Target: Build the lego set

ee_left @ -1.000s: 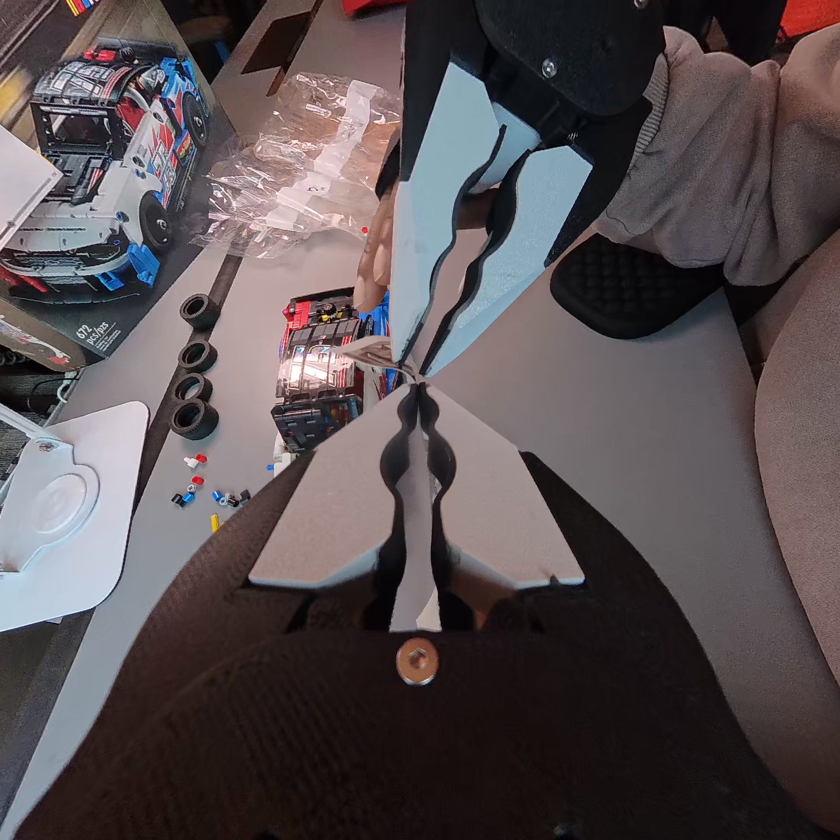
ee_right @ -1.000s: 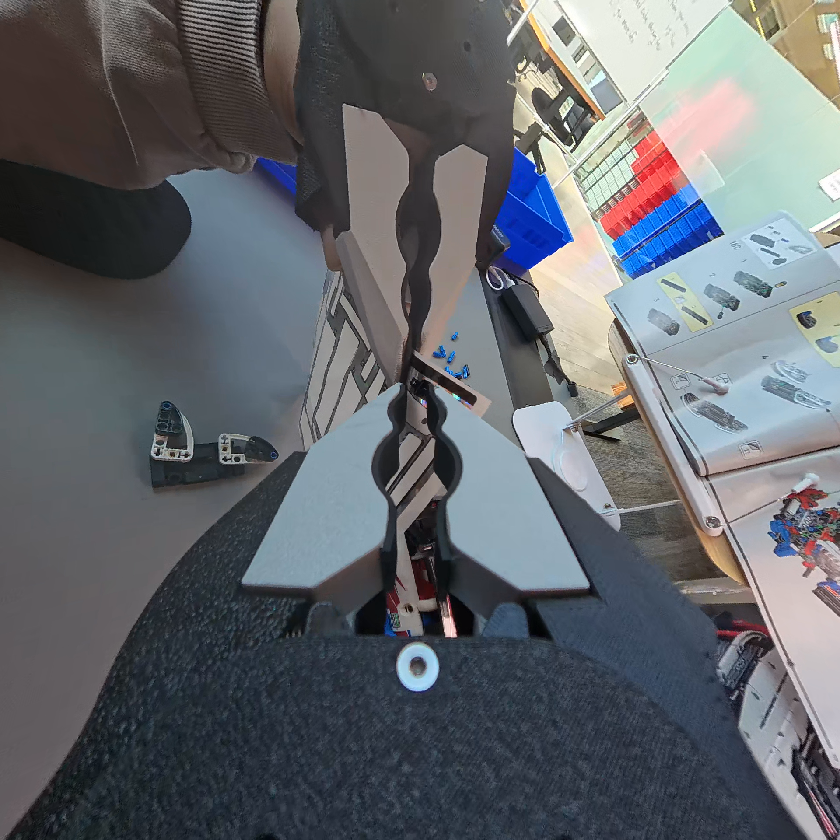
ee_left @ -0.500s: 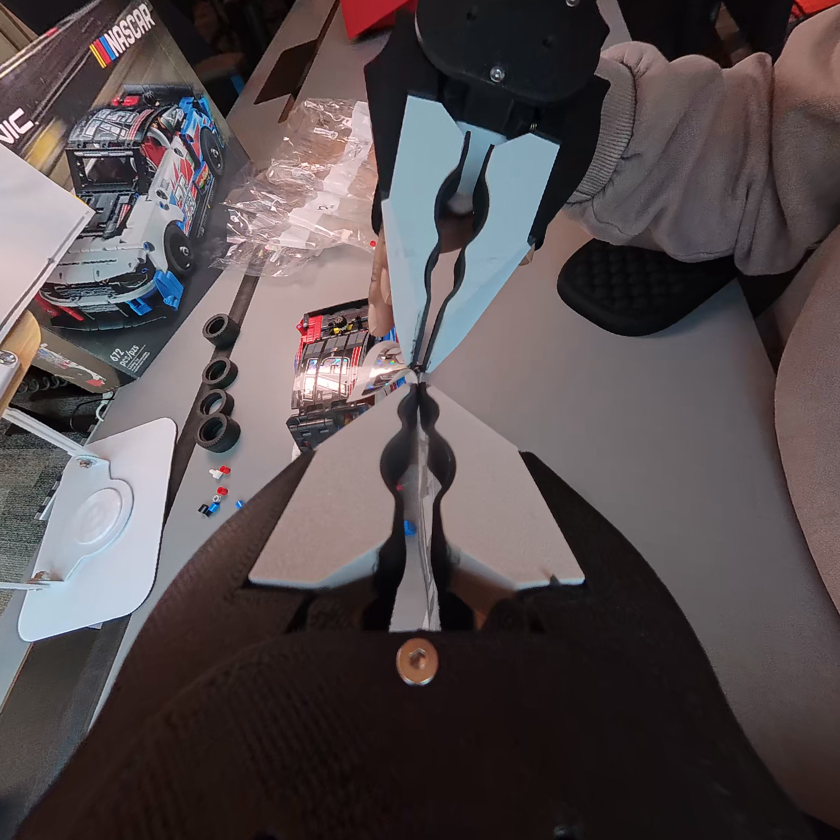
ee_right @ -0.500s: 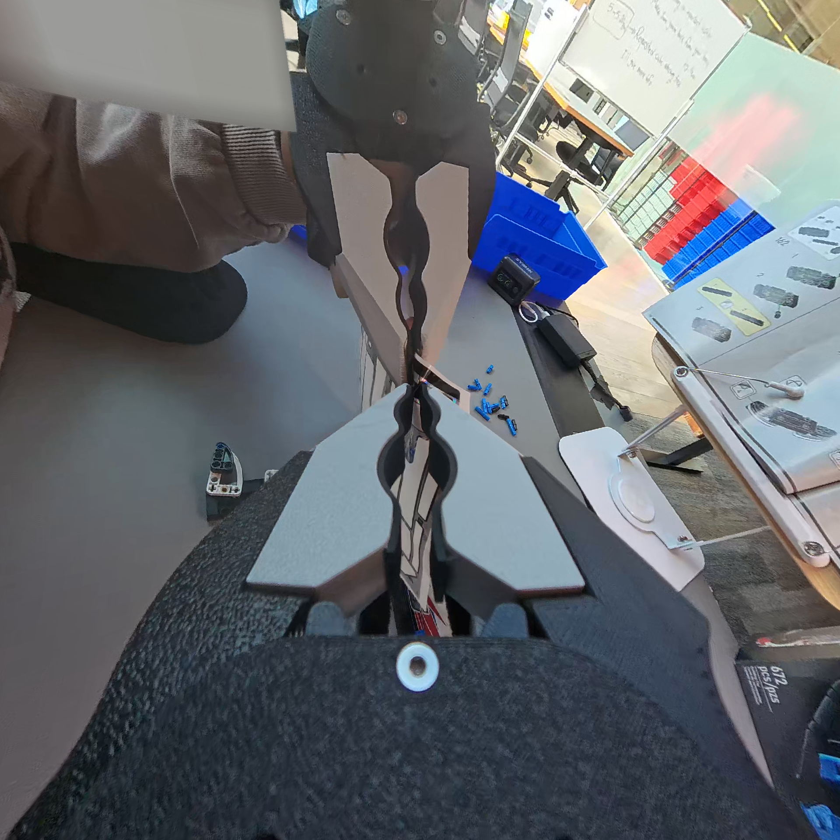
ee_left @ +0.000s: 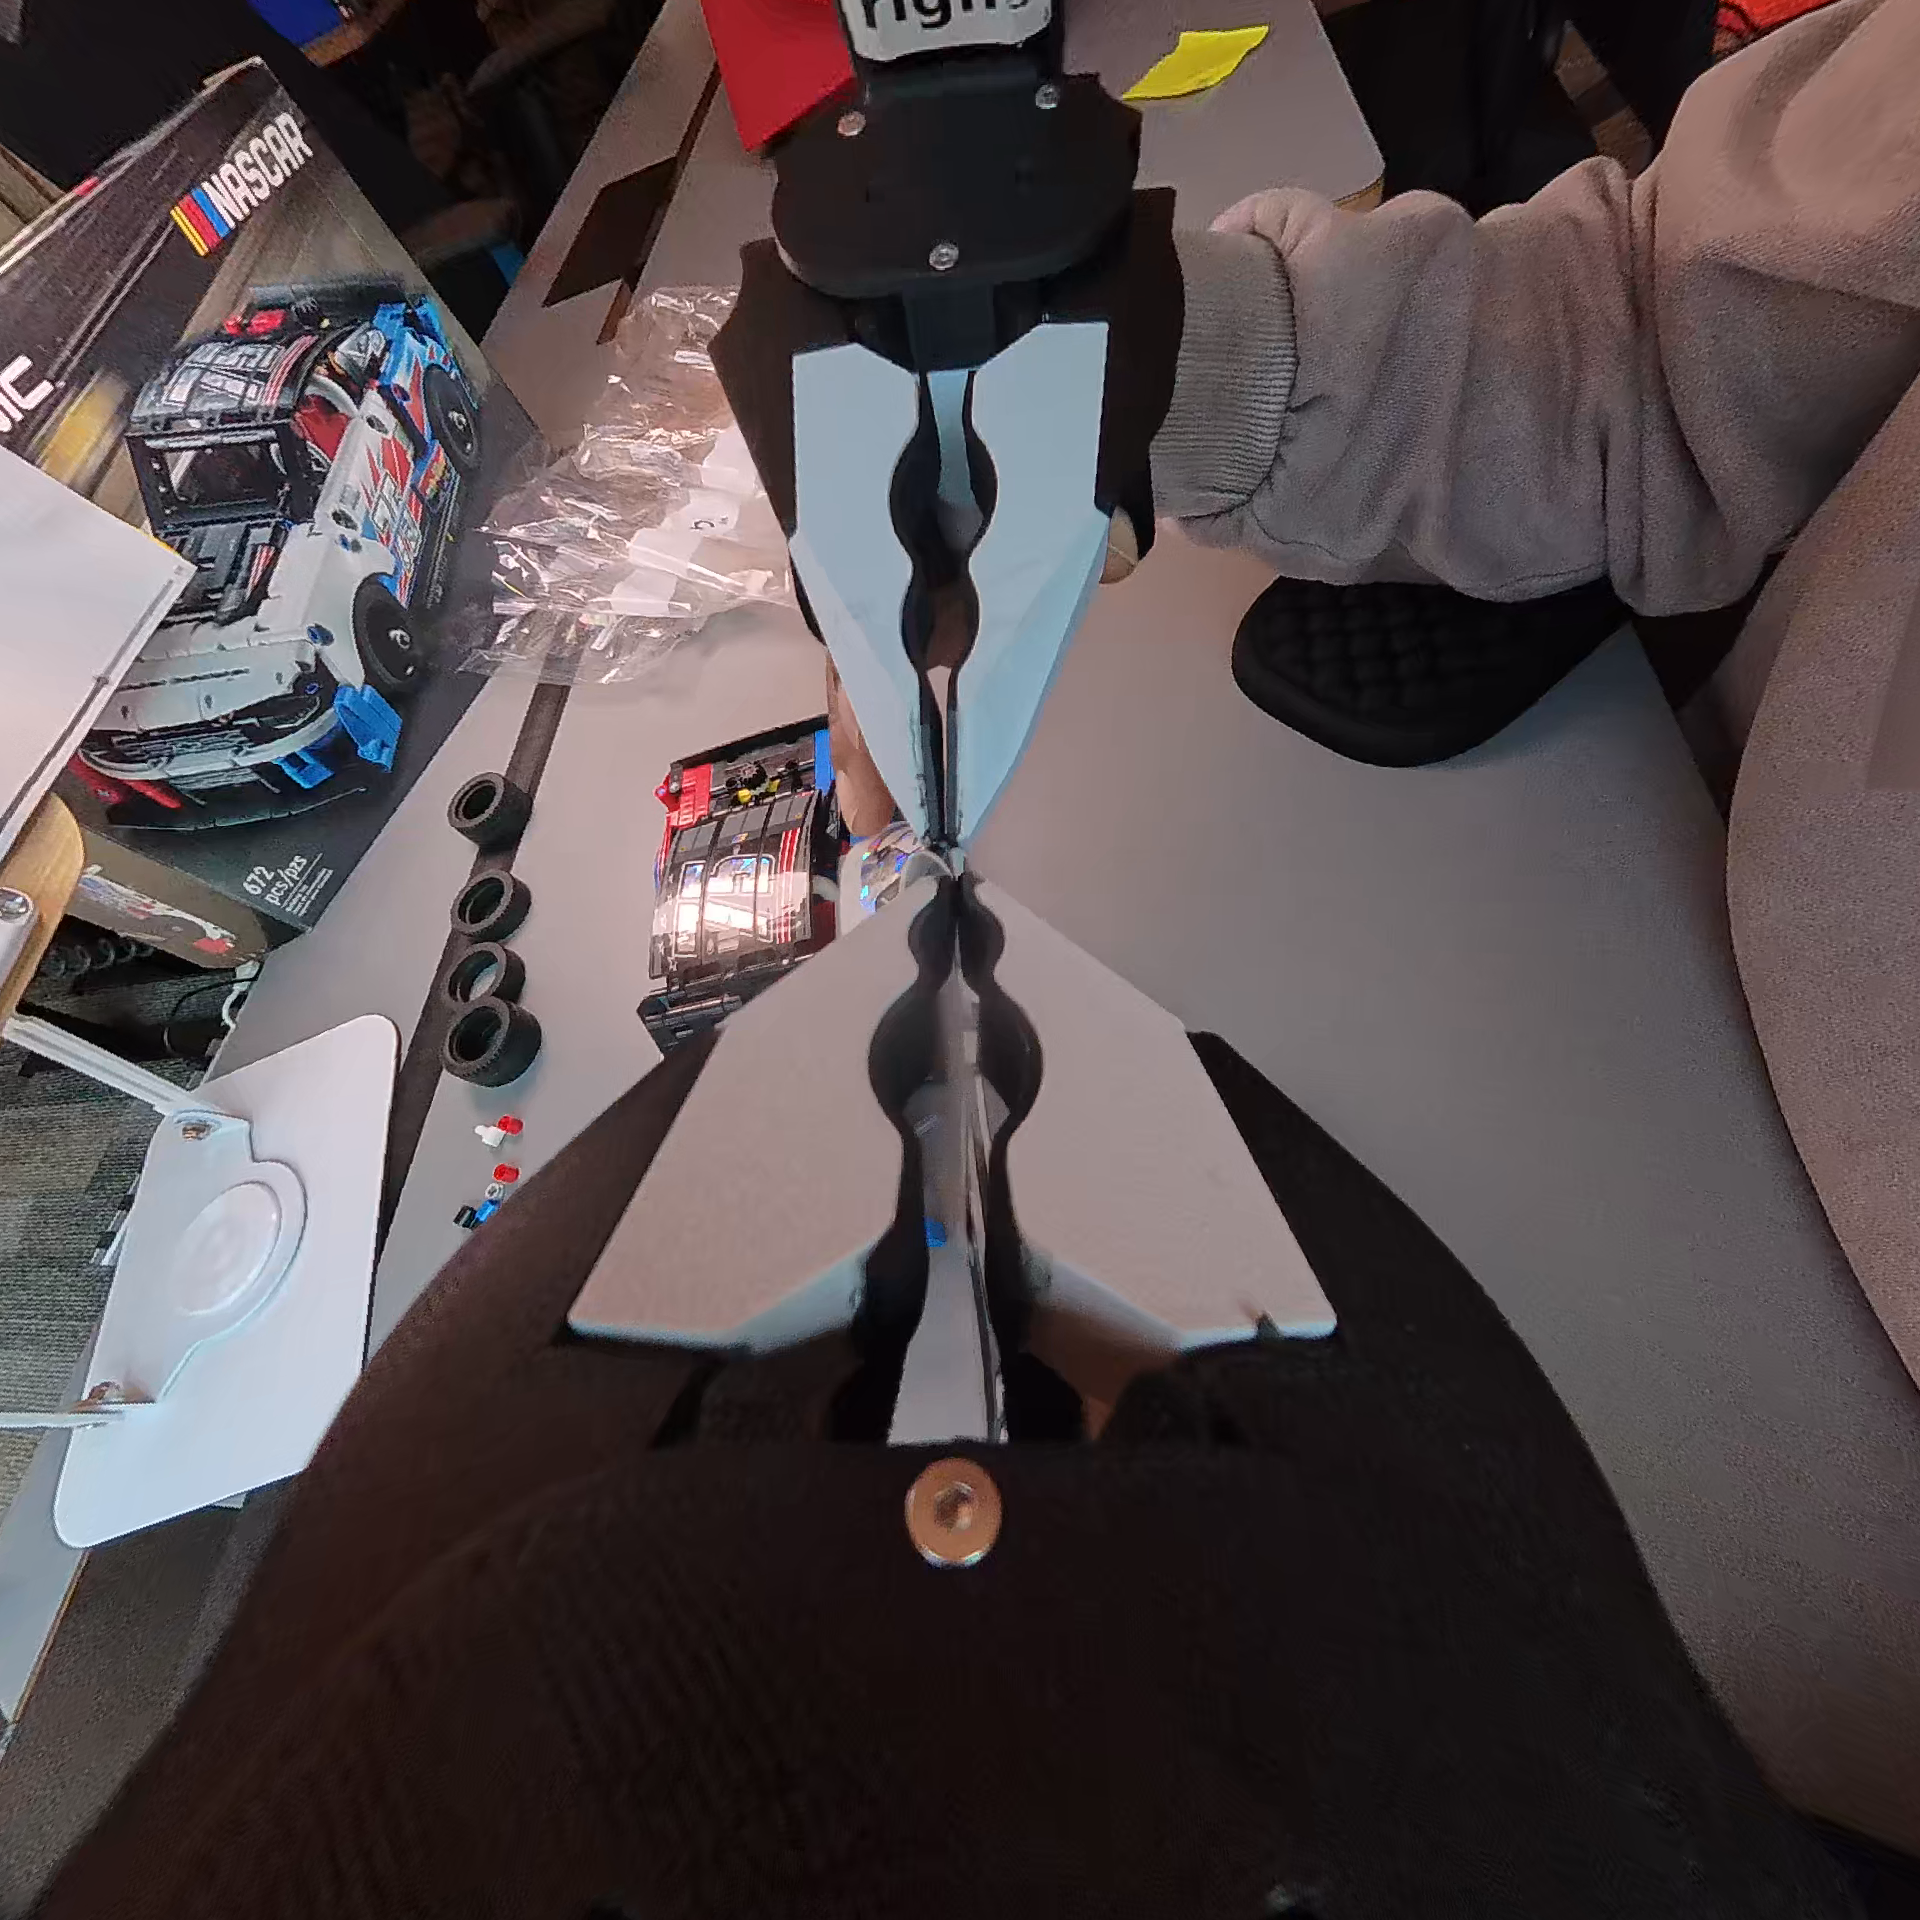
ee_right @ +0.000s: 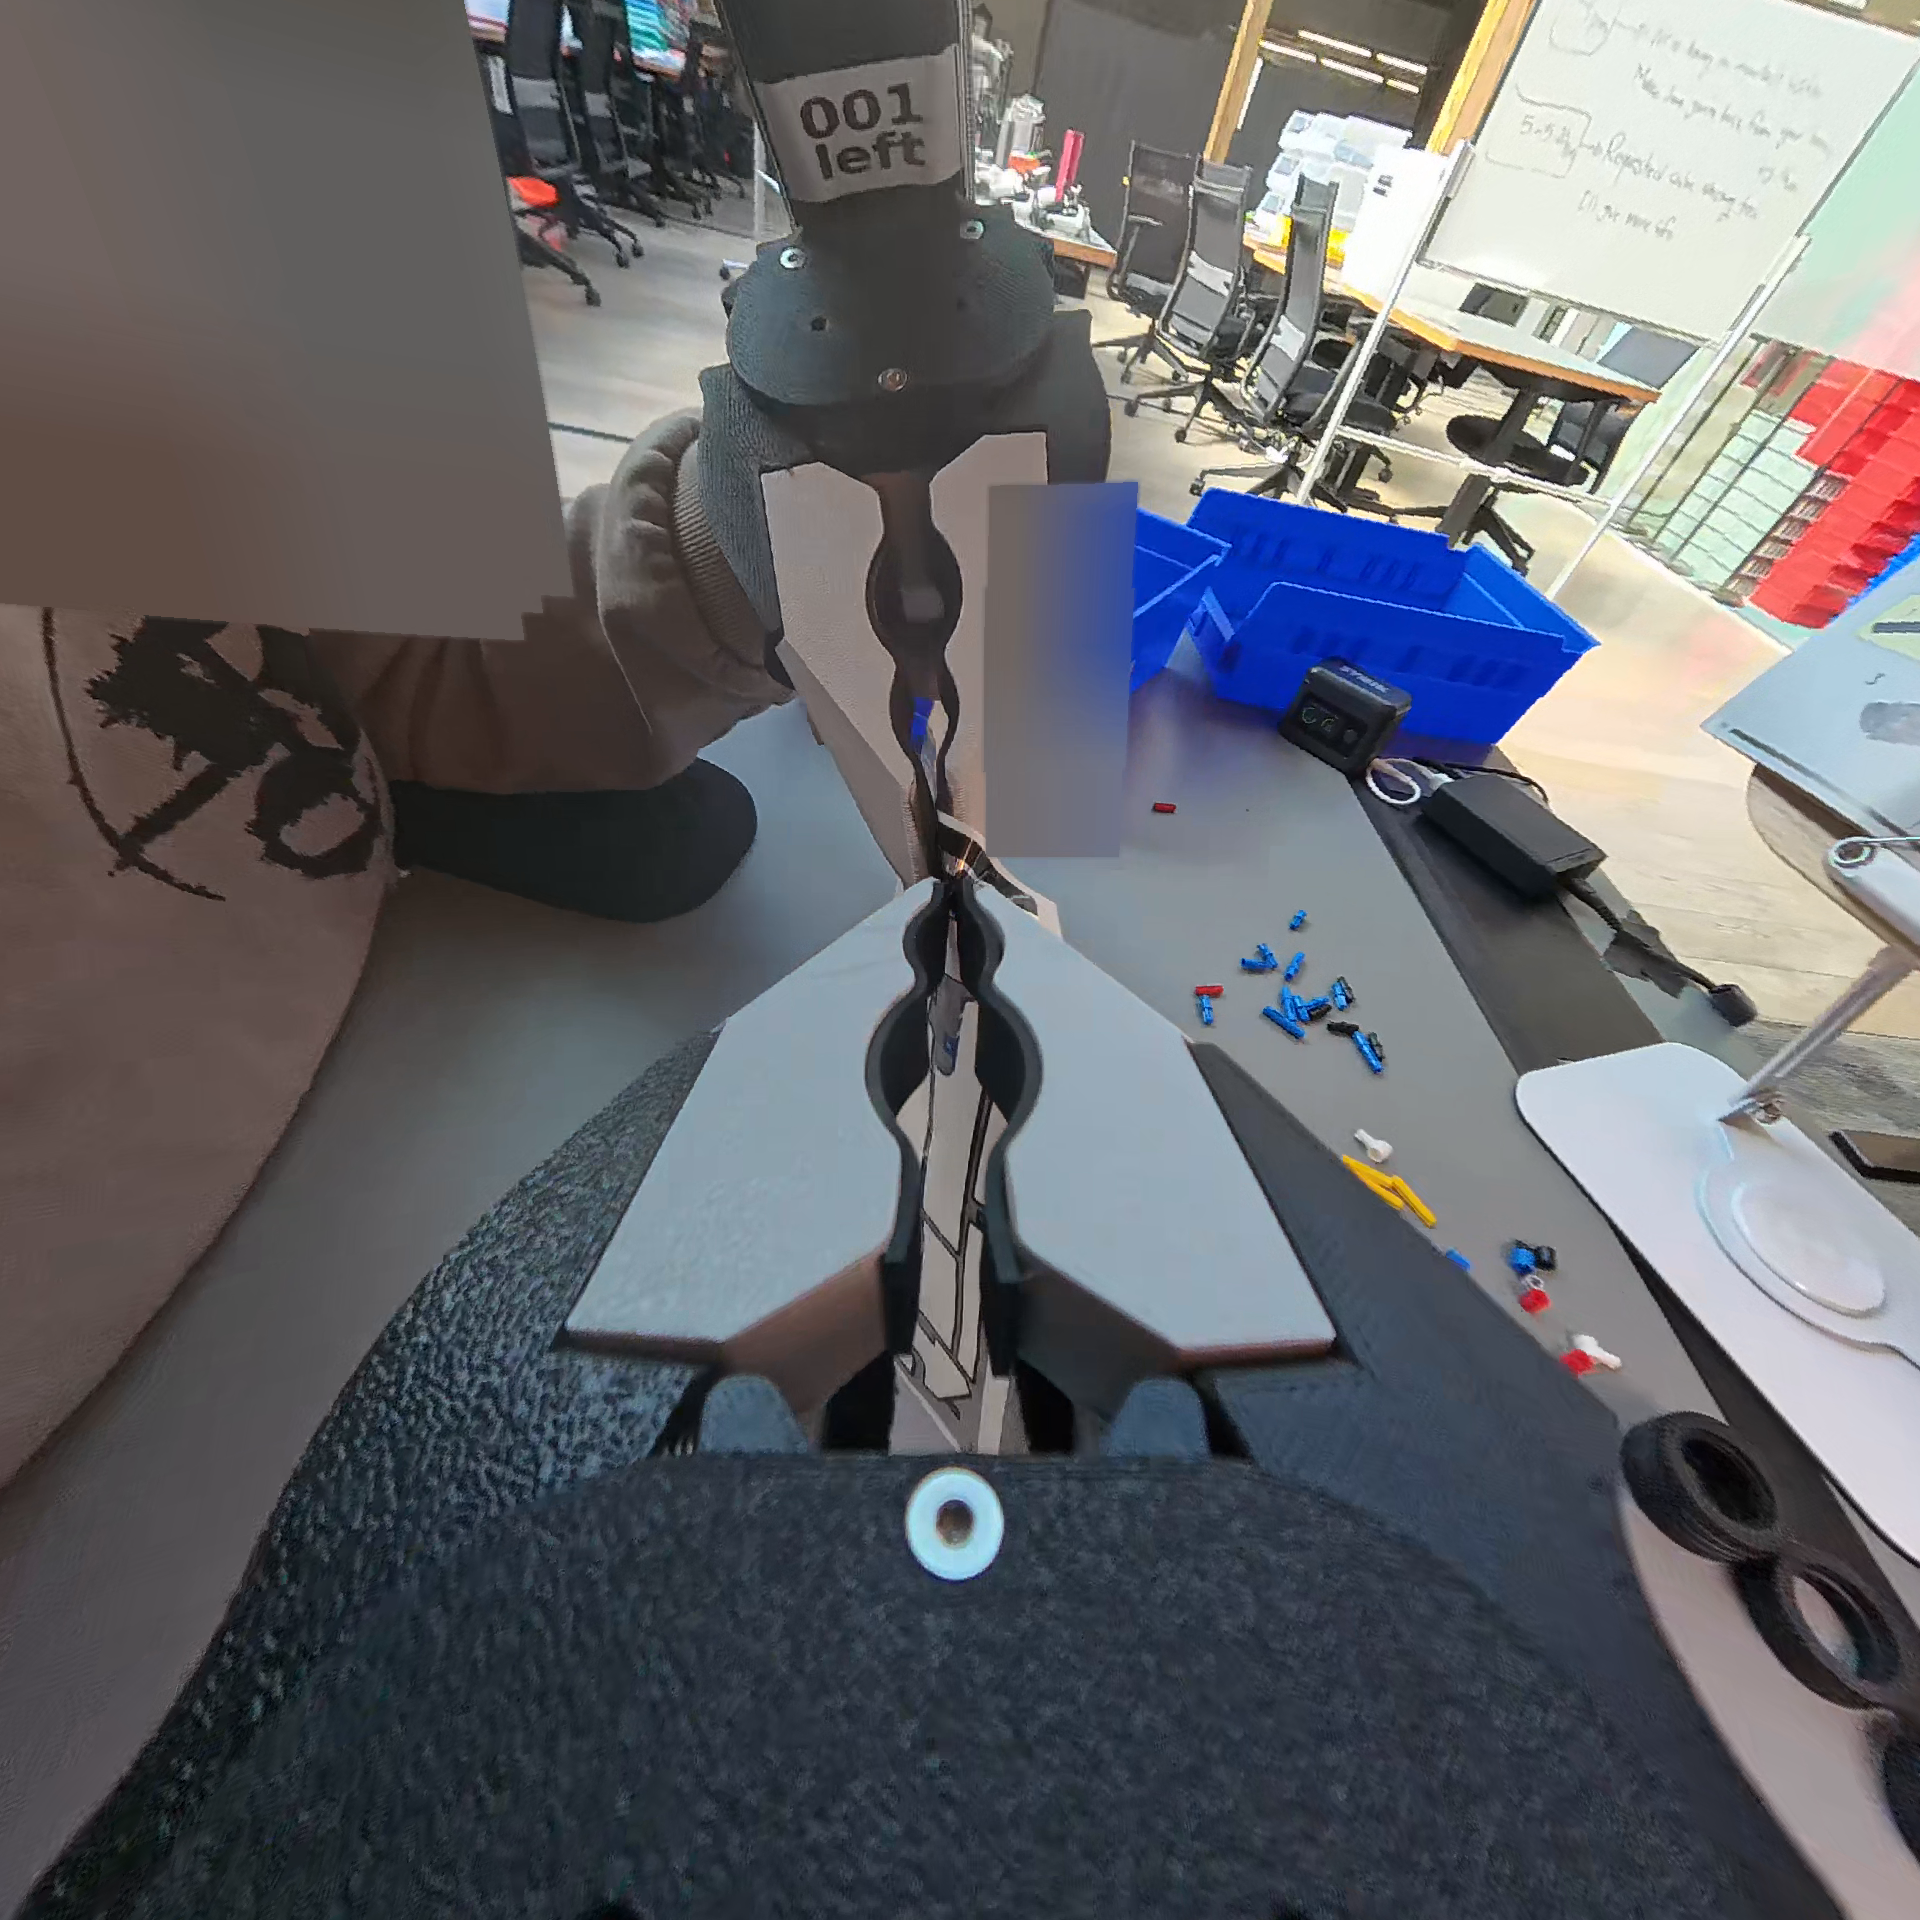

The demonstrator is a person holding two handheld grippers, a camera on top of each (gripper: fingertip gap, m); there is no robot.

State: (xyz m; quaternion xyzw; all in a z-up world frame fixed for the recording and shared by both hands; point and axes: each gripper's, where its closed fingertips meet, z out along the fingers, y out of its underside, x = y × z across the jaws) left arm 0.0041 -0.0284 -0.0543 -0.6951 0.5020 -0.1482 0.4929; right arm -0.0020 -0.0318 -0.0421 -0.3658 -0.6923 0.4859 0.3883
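My left gripper (ee_left: 951, 883) and right gripper (ee_right: 951, 888) are both shut and meet tip to tip above the grey table (ee_left: 1351, 1039). A thin sticker sheet (ee_right: 951, 1247), white with black outlines, runs edge-on between the right gripper's fingers and up into the left gripper's tips. It also shows edge-on in the left wrist view (ee_left: 966, 1195). A shiny bit of it (ee_left: 894, 868) sticks out where the tips meet. The partly built Lego car (ee_left: 743, 862) lies on the table below and left of the tips.
Several black tyres (ee_left: 483, 966), small loose parts (ee_left: 499, 1164), the set's box (ee_left: 260, 520) and empty plastic bags (ee_left: 644, 540) lie to the left. Blue pins (ee_right: 1299, 997), blue bins (ee_right: 1382, 613), a white stand base (ee_right: 1745, 1195) and a black wrist rest (ee_left: 1403, 665) are around. Both grippers' tips are close together, under 4 cm apart. The partly built Lego car (ee_left: 743, 862) is about 20 cm from both grippers' fingertips.
Both grippers have lifted and tilted up from the table, staying shut and tip to tip on the sheet. The right wrist view now looks out across the room.
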